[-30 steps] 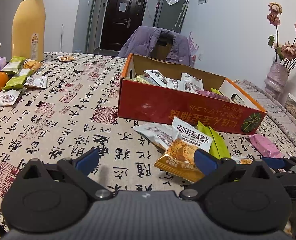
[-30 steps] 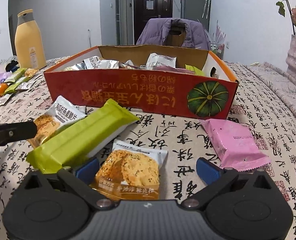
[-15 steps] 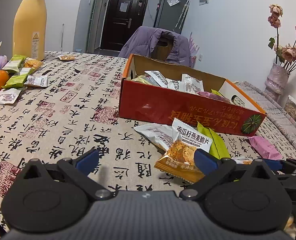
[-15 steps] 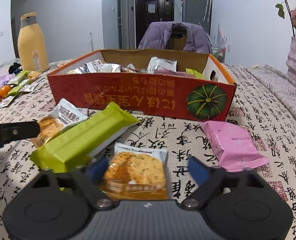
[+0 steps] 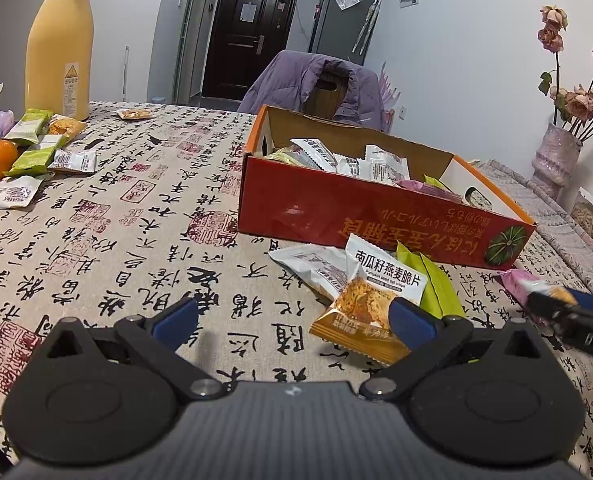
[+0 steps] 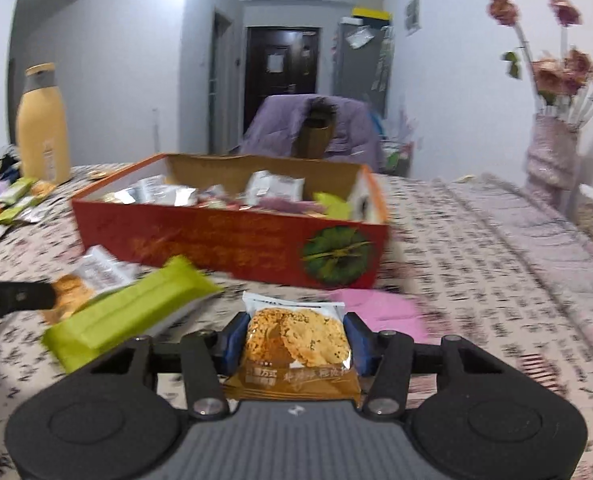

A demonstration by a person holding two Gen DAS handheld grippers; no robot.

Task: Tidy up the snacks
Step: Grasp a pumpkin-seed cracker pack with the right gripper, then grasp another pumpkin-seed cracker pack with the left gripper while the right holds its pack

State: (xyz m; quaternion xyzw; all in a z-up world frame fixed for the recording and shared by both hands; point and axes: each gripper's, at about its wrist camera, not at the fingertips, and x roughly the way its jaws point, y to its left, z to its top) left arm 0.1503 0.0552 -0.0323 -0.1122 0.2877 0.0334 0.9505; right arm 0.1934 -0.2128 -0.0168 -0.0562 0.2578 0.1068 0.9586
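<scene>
Right gripper (image 6: 295,340) clamps an orange cracker packet (image 6: 296,346) between its 2 blue pads, seemingly lifted off the blurred tablecloth (image 6: 476,272), with the red snack box (image 6: 232,240) ahead and a green bar (image 6: 128,312) to its left; left gripper (image 5: 292,316) hovers spread wide, empty.

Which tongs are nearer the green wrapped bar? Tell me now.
Left. The left tongs have their right finger just in front of the green wrapped bar; the right tongs, gripping a cracker packet, sit farther off beside it.
</scene>
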